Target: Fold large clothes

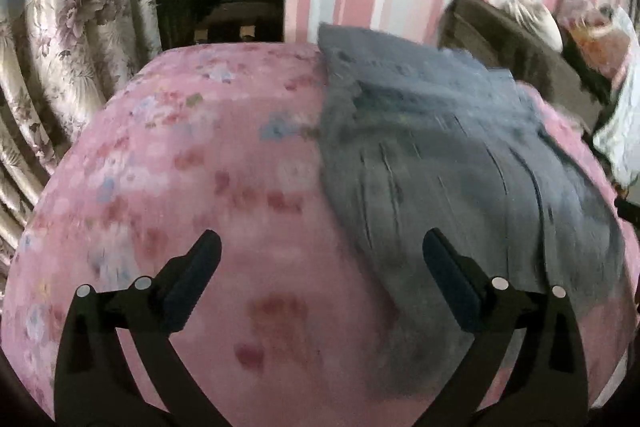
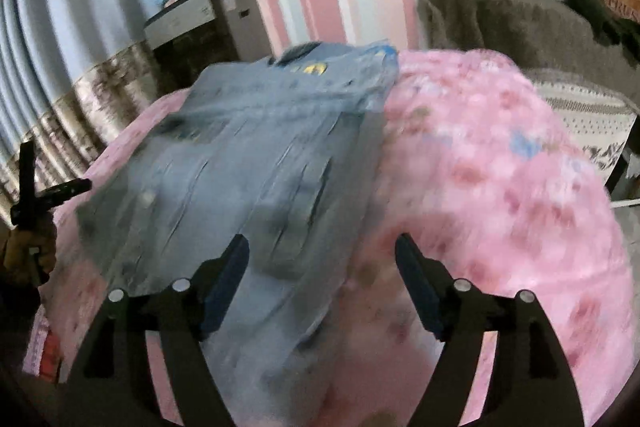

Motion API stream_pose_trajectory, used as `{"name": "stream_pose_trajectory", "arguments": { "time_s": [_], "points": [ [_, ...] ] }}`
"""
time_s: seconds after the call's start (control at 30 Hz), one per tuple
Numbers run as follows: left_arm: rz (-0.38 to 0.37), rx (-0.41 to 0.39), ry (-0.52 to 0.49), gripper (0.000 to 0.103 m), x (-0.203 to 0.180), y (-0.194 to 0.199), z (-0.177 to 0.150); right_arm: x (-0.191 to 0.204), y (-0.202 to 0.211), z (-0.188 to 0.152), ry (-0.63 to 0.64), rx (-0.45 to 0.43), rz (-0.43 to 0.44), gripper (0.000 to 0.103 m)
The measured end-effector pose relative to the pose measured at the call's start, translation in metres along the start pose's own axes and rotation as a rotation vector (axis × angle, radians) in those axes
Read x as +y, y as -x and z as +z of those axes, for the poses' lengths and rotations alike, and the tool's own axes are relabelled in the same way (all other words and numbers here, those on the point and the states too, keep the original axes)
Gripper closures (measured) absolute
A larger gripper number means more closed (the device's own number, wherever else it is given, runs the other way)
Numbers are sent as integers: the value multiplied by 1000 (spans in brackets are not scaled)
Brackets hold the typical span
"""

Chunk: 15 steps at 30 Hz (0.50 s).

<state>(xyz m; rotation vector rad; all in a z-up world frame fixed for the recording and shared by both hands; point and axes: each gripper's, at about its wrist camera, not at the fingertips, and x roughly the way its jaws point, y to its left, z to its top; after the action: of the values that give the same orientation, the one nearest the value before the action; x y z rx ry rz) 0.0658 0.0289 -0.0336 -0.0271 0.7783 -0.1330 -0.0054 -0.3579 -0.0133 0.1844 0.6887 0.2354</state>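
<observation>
Denim jacket [image 1: 440, 147] lies ahead of both spread, empty grippers: left gripper [image 1: 322, 247], right gripper [image 2: 322, 251].

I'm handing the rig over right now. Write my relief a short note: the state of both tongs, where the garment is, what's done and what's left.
Left tongs: open, empty, over the pink floral bedspread, beside the garment's left edge.
Right tongs: open, nothing pinched, above the garment's near right edge.
Garment: the grey-blue denim shirt lies on the bedspread with straight side edges, collar end towards the striped wall; both views are blurred.
Done: it looks narrowed into a long panel, though I can't confirm the sleeves.
Left: probably fold it across its length, then flatten.
</observation>
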Motion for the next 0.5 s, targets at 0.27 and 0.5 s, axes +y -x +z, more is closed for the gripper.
{"name": "stream_pose_trajectory", "arguments": {
  "time_s": [0.27, 0.5],
  "points": [
    [-36, 41, -63, 3, -32, -8, -13, 17, -12, -33, -20, 46, 29, 41],
    [-57, 63, -148, 3, -60, -14, -29, 12, -12, -35, -46, 36, 14, 70]
  ]
}}
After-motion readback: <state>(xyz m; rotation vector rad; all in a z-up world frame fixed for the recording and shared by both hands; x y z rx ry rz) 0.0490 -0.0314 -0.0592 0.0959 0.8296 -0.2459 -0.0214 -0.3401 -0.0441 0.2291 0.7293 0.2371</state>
